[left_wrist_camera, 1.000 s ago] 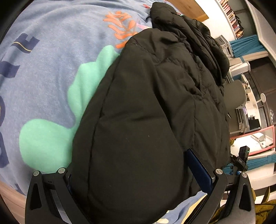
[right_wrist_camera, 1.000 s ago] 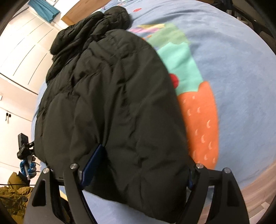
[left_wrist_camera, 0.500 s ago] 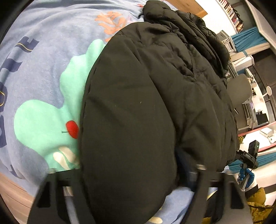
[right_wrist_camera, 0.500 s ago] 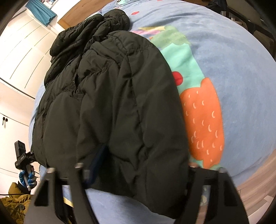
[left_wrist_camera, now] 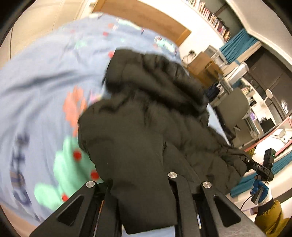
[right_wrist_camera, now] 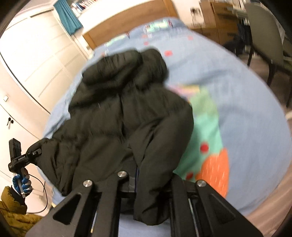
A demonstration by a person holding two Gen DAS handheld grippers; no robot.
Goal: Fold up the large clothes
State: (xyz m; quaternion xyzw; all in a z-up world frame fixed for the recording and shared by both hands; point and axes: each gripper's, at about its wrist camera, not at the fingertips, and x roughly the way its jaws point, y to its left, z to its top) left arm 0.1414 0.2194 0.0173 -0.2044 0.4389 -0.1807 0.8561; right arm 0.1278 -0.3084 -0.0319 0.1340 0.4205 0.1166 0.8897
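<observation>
A black puffer jacket with a hood lies on a blue printed bedspread. My left gripper is shut on the jacket's near hem and lifts it; the fabric hangs over the jaws. My right gripper is shut on the other near corner of the jacket, raised above the bedspread. The hood lies at the far end in both views. Each gripper shows in the other's view, the right one and the left one, at the jacket's edge.
A wooden headboard stands beyond the bed. White wardrobe doors are on the left side. A grey chair and a desk area stand on the right side. An olive sleeve shows low down.
Both grippers have closed on the jacket's near edge and lifted it up. The views have tilted up, so the hood and headboard now show.
</observation>
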